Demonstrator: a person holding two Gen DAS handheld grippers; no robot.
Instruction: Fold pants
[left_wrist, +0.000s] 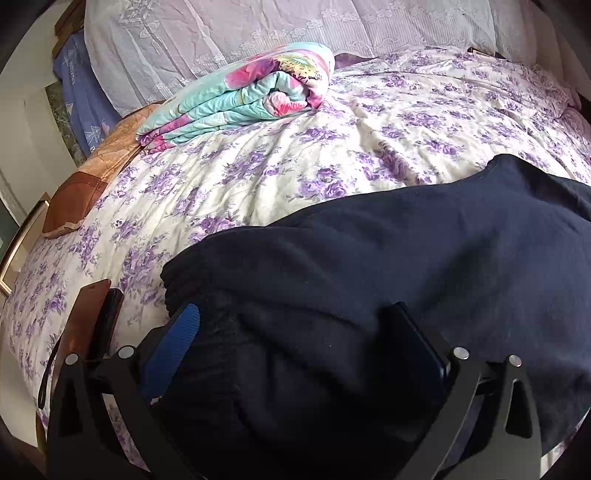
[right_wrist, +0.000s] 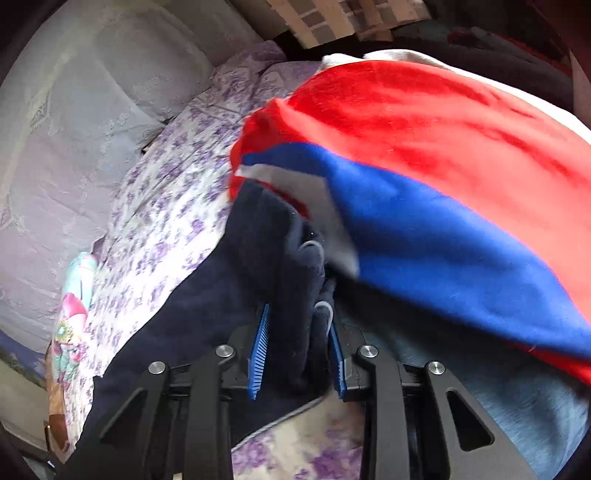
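- Pants (left_wrist: 369, 258), dark navy, lie across the flowered bedsheet (left_wrist: 258, 166) in the left wrist view, filling the frame from 3 to 6 o'clock, gathered waistband toward 8 o'clock.
- Left gripper (left_wrist: 295, 339) straddles that waistband edge, jaws spread wide, cloth between them but no pinch visible; it grips nothing.
- A folded quilt (left_wrist: 236, 96) sits well apart at 11 o'clock, a phone (left_wrist: 107, 317) near the bed edge at 8 o'clock.
- Right wrist view: right gripper (right_wrist: 299, 350) has its jaws drawn in on a bunched fold of the pants (right_wrist: 280, 266), the pads seemingly pressing it.
- A red and blue garment (right_wrist: 424, 158) lies over the pants from 1 to 3 o'clock.
- Step in hand, as I judge: taking hold of both ends. Next, the left jaws must close on the waistband, then both lift together clear of the red garment.
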